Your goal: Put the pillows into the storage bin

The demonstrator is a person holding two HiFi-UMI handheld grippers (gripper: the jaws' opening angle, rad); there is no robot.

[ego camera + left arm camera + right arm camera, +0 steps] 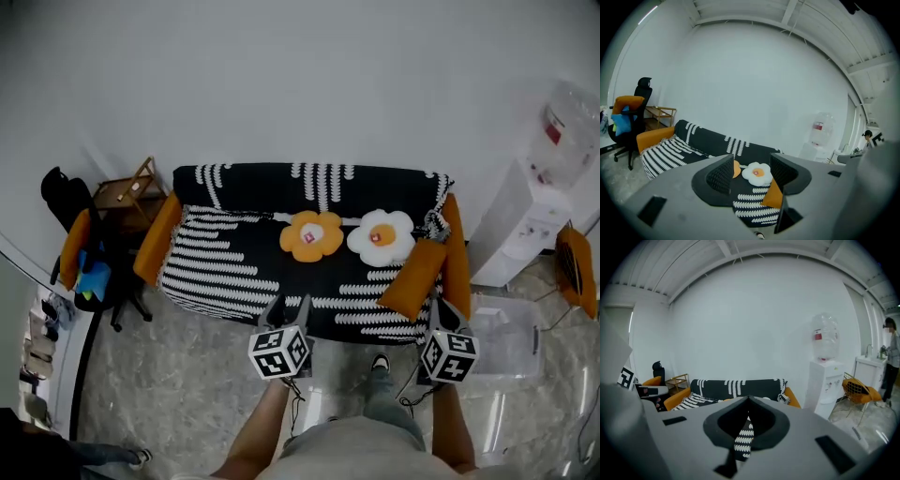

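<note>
On the black-and-white striped sofa [225, 272] lie three pillows: an orange flower pillow [311, 235], a white flower pillow [381, 236] and a plain orange pillow [412, 278] leaning at the right armrest. The clear storage bin [536, 339] stands on the floor right of the sofa. My left gripper [288, 307] hovers open at the sofa's front edge, nothing between its jaws; past it the white flower pillow [757, 173] and the plain orange pillow [773, 194] show. My right gripper [438, 314] is shut and empty near the sofa's right front corner, its jaws [749, 400] meeting at the tip.
A water dispenser [525, 225] and an orange wire chair [574, 267] stand right of the sofa. Left of it are a wooden side table [131, 192] and an office chair [80, 253]. A person [891, 352] stands far right by a sink.
</note>
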